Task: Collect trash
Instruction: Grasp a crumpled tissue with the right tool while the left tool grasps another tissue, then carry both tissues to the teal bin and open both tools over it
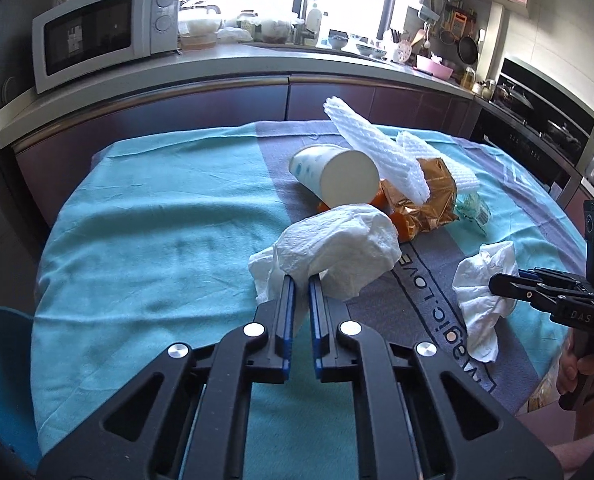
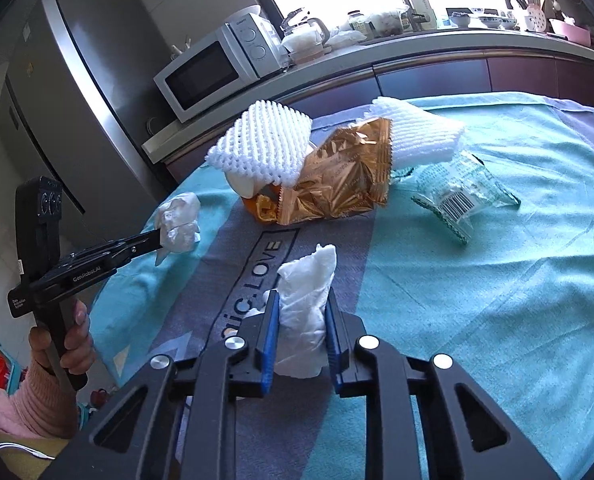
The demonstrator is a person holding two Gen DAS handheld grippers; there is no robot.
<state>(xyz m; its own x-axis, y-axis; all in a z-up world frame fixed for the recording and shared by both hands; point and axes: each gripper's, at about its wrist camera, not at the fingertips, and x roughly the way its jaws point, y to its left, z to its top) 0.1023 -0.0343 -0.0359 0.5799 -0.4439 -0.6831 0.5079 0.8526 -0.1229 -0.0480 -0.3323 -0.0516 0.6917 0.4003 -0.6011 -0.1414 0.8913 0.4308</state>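
Observation:
My left gripper (image 1: 302, 280) is shut on a crumpled white tissue (image 1: 337, 248), also seen from the right wrist view (image 2: 179, 220). My right gripper (image 2: 302, 300) is shut on a second crumpled tissue (image 2: 305, 304), which shows in the left wrist view (image 1: 483, 292). Behind them lies a pile: a tipped paper cup (image 1: 337, 174), white foam fruit nets (image 1: 377, 148) (image 2: 263, 140), a gold foil wrapper (image 2: 337, 172) over orange peel (image 1: 401, 224), and a clear green-edged wrapper (image 2: 461, 196).
The table has a teal and grey cloth (image 1: 157, 220). A kitchen counter (image 1: 217, 68) with a microwave (image 1: 97, 32) runs behind it. A fridge (image 2: 81, 92) stands at the left, an oven (image 1: 537, 128) at the right. A teal chair edge (image 1: 5, 360) is at the lower left.

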